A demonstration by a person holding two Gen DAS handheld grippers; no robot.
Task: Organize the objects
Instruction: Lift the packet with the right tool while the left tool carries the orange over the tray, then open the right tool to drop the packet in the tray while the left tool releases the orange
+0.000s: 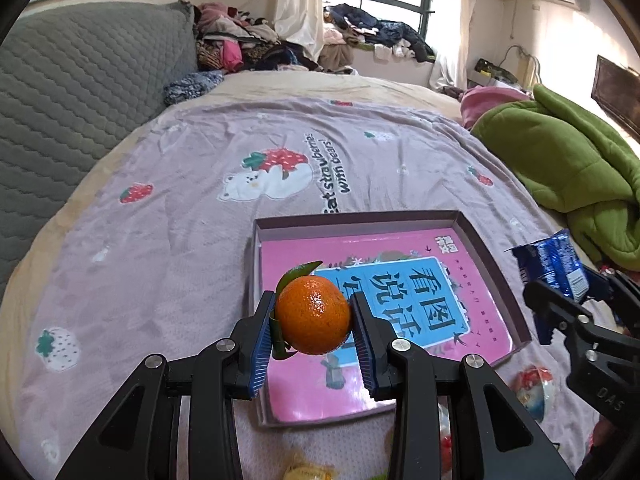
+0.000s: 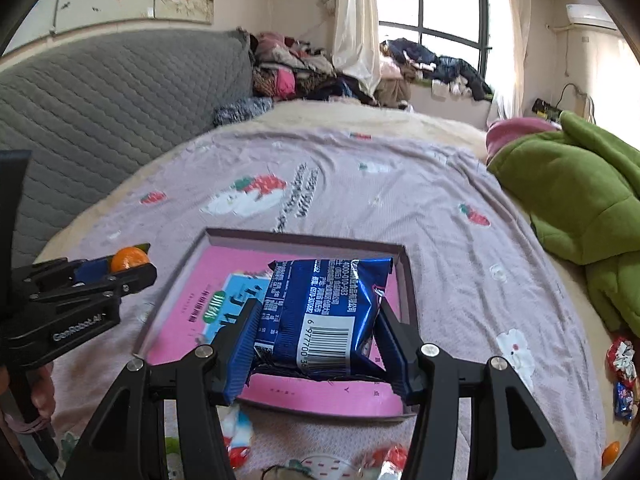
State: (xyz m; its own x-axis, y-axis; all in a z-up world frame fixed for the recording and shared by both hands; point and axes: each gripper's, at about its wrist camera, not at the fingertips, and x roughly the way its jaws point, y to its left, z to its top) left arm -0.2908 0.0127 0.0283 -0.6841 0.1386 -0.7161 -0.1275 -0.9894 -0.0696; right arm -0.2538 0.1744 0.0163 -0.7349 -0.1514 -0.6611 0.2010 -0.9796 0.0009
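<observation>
My left gripper (image 1: 314, 314) is shut on an orange tangerine (image 1: 314, 314) with green leaves and holds it above the left part of a shallow box (image 1: 496, 264) with a pink printed bottom. The tangerine also shows in the right wrist view (image 2: 128, 259). My right gripper (image 2: 316, 320) is shut on a blue snack packet (image 2: 320, 312) and holds it over the same box (image 2: 410, 292). The packet shows at the right in the left wrist view (image 1: 554, 264).
The box lies on a lilac strawberry-print sheet (image 1: 200, 200) on a bed. A green blanket (image 1: 572, 160) lies at the right, a grey quilted headboard (image 1: 80, 92) at the left. Loose wrapped sweets (image 2: 622, 360) and another tangerine (image 2: 610, 452) lie near the front right.
</observation>
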